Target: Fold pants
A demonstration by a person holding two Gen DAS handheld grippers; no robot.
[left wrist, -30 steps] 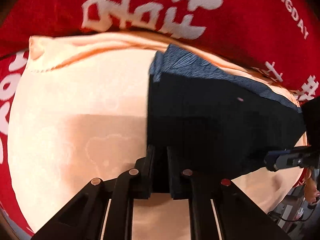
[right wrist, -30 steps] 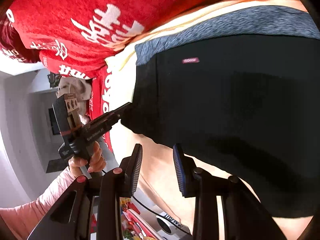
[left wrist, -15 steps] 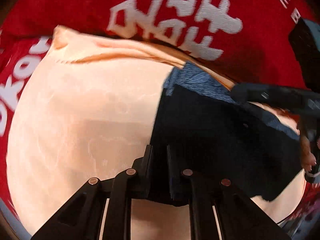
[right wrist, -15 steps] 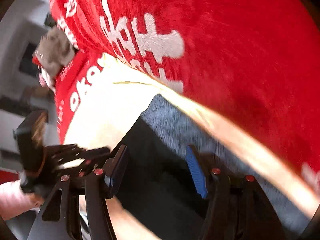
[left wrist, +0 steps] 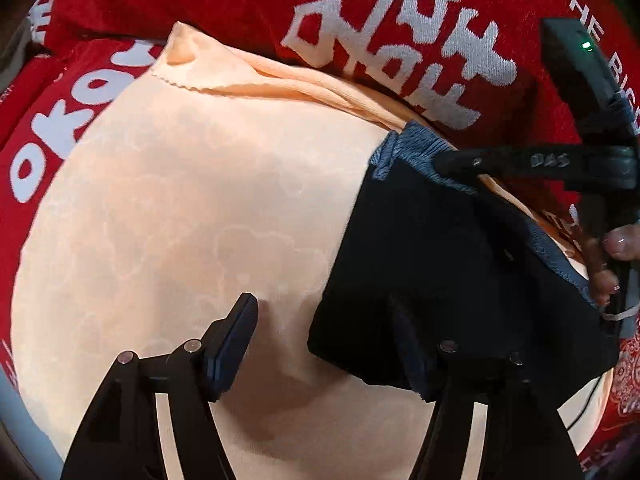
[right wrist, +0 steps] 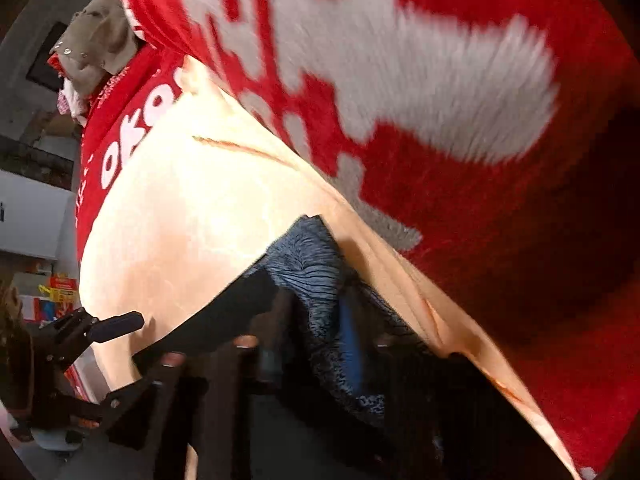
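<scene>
The folded black pants (left wrist: 432, 264) with a blue-grey waistband (left wrist: 416, 152) lie on a peach cloth (left wrist: 192, 208). My left gripper (left wrist: 324, 332) is open at the pants' near left corner; one finger is over the cloth, the other over the black fabric. My right gripper (right wrist: 308, 320) is low at the waistband (right wrist: 308, 260), its fingers on either side of the band's edge; motion blur hides whether they grip it. It also shows in the left wrist view (left wrist: 452, 164), touching the waistband.
A red blanket with white lettering (left wrist: 400, 40) lies under and beyond the peach cloth. A heap of grey-brown clothing (right wrist: 96, 44) sits at the far end. Room clutter shows past the bed edge (right wrist: 36, 216).
My left gripper was shut on the pants' near edge and has opened and let go. My right gripper moved from the near side across to the waistband and dropped onto it.
</scene>
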